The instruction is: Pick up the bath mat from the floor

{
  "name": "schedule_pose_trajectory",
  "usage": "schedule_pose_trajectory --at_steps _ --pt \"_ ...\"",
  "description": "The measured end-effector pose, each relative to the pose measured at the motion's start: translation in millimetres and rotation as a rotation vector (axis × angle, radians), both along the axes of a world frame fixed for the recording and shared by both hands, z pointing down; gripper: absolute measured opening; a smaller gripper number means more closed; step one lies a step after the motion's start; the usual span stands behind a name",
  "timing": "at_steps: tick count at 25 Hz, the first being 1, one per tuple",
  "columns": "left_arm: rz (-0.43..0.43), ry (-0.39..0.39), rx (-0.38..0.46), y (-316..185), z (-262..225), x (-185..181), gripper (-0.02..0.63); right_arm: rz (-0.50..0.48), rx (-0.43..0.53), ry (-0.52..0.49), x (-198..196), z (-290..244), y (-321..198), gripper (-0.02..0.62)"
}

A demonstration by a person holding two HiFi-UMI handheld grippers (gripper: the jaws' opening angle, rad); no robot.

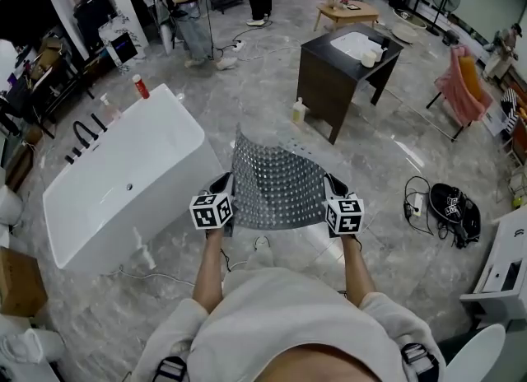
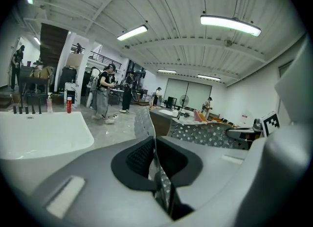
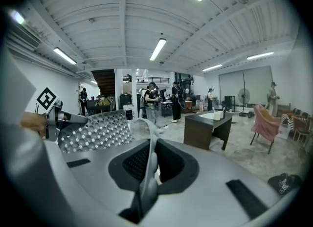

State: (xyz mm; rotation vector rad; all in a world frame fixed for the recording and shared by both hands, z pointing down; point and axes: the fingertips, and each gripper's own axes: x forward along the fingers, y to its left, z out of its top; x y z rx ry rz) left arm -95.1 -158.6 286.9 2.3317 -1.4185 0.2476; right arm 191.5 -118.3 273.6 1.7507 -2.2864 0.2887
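the bath mat [image 1: 276, 183] is grey, dotted all over with rows of small holes. it hangs clear of the floor [image 1: 247, 92], spread between the two grippers in front of the person, and its far edge curls upward. the left gripper [image 1: 222, 184] has the mat's left edge. in the left gripper view its jaws are pressed together on the thin sheet, which runs up edge-on from between them. the right gripper [image 1: 333, 184] has the right edge the same way: the jaws are clamped on the sheet, and the rest of the mat bows off to that view's left.

left of the mat stands a white bathtub [image 1: 90, 207] on the marble floor. its pale inside shows a small drain. a red bottle [image 1: 141, 86] stands on the tub's far corner and a pump bottle [image 1: 107, 107] is near it on the rim.

beyond the mat is a dark vanity [image 1: 329, 84] with a white basin [image 1: 354, 43] set in its top. a white cup [image 1: 368, 59] stands on the top just beside the basin. a pale bottle [image 1: 299, 110] stands on the floor against the vanity's left side.
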Motion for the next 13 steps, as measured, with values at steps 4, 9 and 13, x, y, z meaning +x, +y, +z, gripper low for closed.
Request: schedule_pose_trajectory --at_steps 4,9,13 --pt "0.004 -0.001 0.002 1.4 -1.0 -1.8 0.025 -0.001 -0.002 0.007 -2.1 0.8 1.9 0.025" --pt "0.006 0.001 0.004 1.4 -3.0 -1.7 0.025 0.002 -0.003 0.012 -1.0 0.0 1.0 0.025" --pt "0.003 0.003 0.001 0.9 -1.9 -2.2 0.025 0.002 -0.001 0.011 -0.8 1.2 0.6 0.025"
